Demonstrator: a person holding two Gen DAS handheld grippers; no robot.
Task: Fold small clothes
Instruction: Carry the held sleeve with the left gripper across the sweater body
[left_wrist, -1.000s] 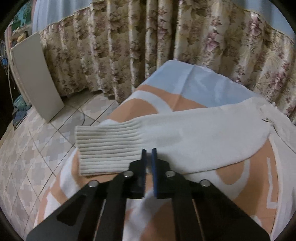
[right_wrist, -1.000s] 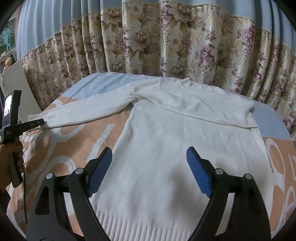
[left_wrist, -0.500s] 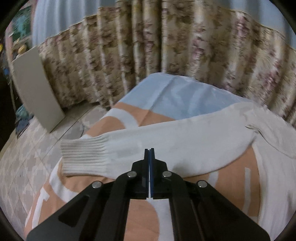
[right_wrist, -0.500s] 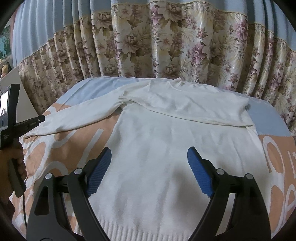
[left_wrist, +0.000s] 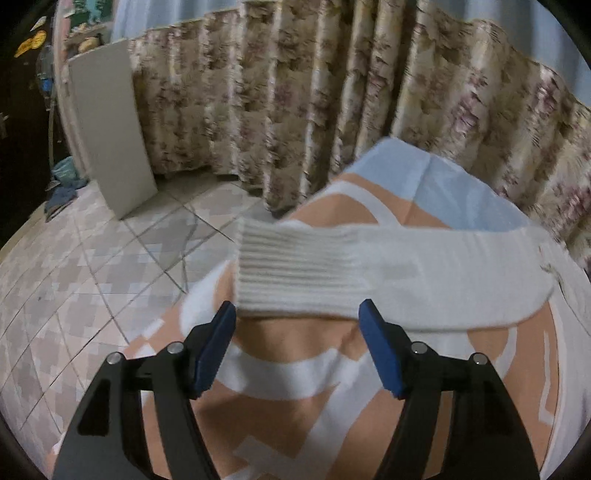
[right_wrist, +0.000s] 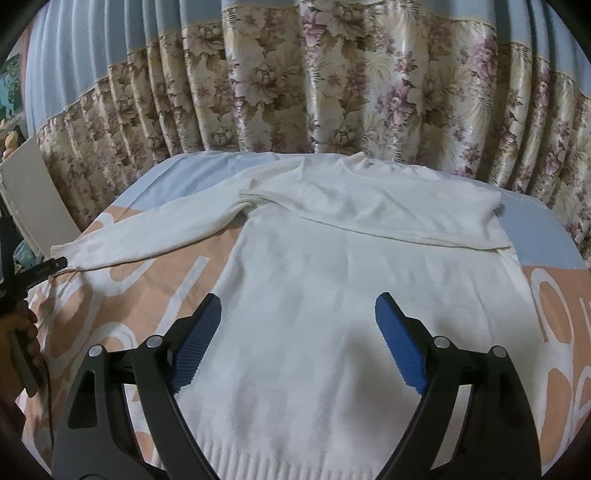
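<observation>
We have the white sweater (right_wrist: 332, 295) spread flat on the bed (right_wrist: 554, 306), neck toward the far edge by the floral curtain (right_wrist: 332, 92) and ribbed hem at the near edge. One sleeve is already folded across the chest; the other sleeve (left_wrist: 388, 273) stretches out toward the bed's left edge, its long axis running from the shoulder out to the ribbed cuff (left_wrist: 295, 273), which lies almost at that edge above the tiled floor (left_wrist: 92, 277).

Our left tool (left_wrist: 297, 328) sits just short of that cuff. Its jaws have just been opening and now stand apart with nothing between them; the cuff's near edge lies straight ahead, spanning the gap between the blue pads. The sleeve runs across the tool's line rather than along it, so we judge a short push forward would bring the pads to either side of the cuff.

Our right tool (right_wrist: 299, 328) hovers over the sweater's lower body, jaws wide apart, holding nothing. The left one is far nearer the cuff, so we judge the sleeve is its job.

The bed cover carries large white letters on orange; we can only see fragments, perhaps an "O" and "U" near the right edge, and cannot read a word. We see no label on the sweater.
</observation>
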